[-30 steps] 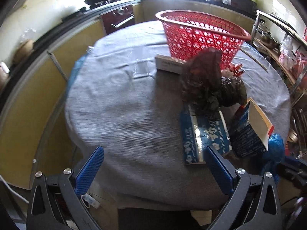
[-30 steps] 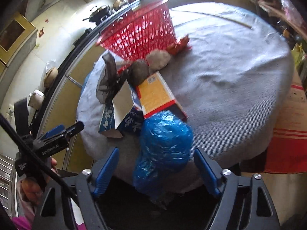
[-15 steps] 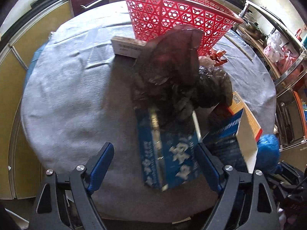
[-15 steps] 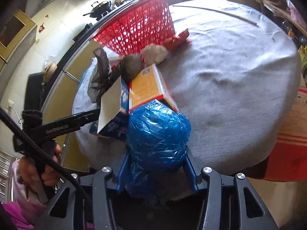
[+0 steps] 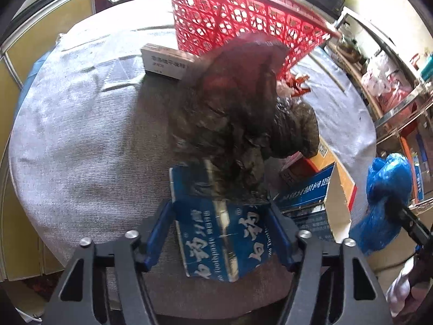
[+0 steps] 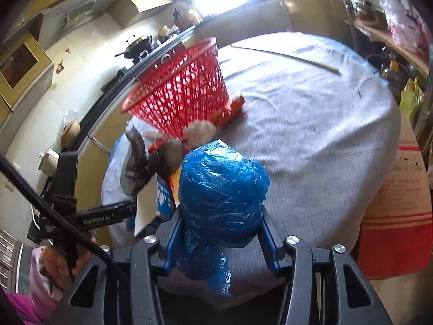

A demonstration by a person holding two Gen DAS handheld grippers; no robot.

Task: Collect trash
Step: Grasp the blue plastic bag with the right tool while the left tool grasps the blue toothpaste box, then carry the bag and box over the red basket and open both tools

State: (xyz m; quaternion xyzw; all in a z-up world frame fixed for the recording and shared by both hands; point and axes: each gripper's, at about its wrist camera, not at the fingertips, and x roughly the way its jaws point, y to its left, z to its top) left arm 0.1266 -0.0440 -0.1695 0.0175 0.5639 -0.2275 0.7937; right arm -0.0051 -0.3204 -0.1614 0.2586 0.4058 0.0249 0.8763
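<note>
- Left wrist view: your left gripper [image 5: 222,233] points steeply down at the table [image 5: 81,140] edge, jaws closing around the blue box [image 5: 216,233] at 6 o'clock; the pads sit at its two long sides, and I judge them touching rather than squeezing yet.
- The dark bag [image 5: 235,124] lies across the box's far end. Lift now and it may drag along or slide off, knocking the white box [image 5: 165,61] at 11 o'clock.
- The basket [image 5: 243,24] stands at 12 o'clock, beyond the pile; a thin carton could buckle if you clamp harder.
- Right wrist view: your right gripper [image 6: 219,230] tilts down, clamped on the blue bag [image 6: 222,189] at the centre, which bulges above the fingers.
- Slack plastic hangs below the grip at 6 o'clock and could snag the table [image 6: 311,135] rim or slip free.
- The basket [image 6: 184,89] sits at 11 o'clock, with clutter between; a low swing could clip its rim and tip it.
</note>
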